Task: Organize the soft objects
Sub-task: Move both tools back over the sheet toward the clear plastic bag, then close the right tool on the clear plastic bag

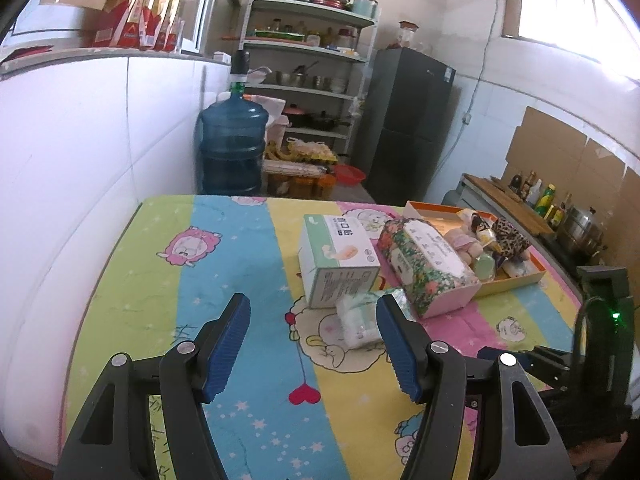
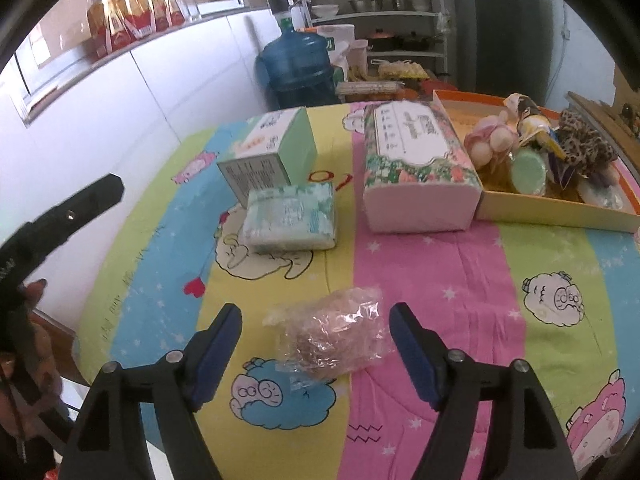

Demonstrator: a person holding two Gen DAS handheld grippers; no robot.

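Observation:
In the right wrist view my right gripper [image 2: 316, 320] stands open over a crumpled clear plastic bag [image 2: 332, 336] that lies on the striped cartoon cloth [image 2: 440, 272]; the blue pads are apart from the bag on both sides. Beyond it lie a soft mint tissue pack [image 2: 292, 216], a green-and-white carton [image 2: 268, 152] and a floral tissue box [image 2: 416, 168]. In the left wrist view my left gripper [image 1: 314, 316] is open with nothing in it, low over the cloth, and the tissue pack [image 1: 362, 318] lies just beyond its right finger.
An orange-rimmed tray [image 2: 552, 208] at the back right holds plush toys, a leopard-print piece and a green round thing. A white wall runs along the table's left side. Behind the table stand a blue water jug [image 1: 232, 148], shelves and a dark fridge [image 1: 404, 128].

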